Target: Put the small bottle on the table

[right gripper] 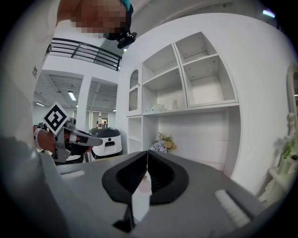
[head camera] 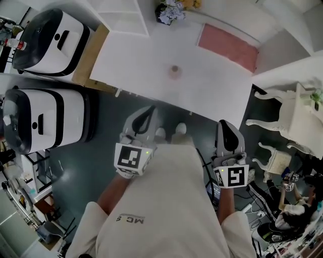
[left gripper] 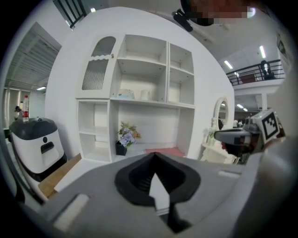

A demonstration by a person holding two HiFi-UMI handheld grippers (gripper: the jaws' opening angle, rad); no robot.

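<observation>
Task status: judged complete. The small bottle [head camera: 174,70] stands upright on the white surface [head camera: 136,65], near its middle and well apart from both tongs.

Left tongs [head camera: 146,113]: jaws fully together, nothing between them. The left gripper view shows only the bare surface through the slit below the closed tips [left gripper: 155,155].

Right tongs [head camera: 224,127]: jaws also together, with the tips meeting [right gripper: 147,153], and nothing gripped. A faint pinkish blur in the slit is probably the bottle far off on the surface, but it is too soft to confirm.

Both tongs hang over the dark floor, close to the person's body and short of the surface edge.

Remaining: nothing that the frames show.

Surroundings:
- a pink mat [head camera: 228,46] lies on the surface to the right of the bottle, apart from it
- a flower pot [head camera: 169,11] sits at the back, against the white shelf unit [left gripper: 139,93]
- two white-and-black machines [head camera: 48,35] [head camera: 40,118] stand to the left
- a white ornate chair [head camera: 282,118] stands to the right

Obstructions: none near the bottle. The surface around it is bare.
</observation>
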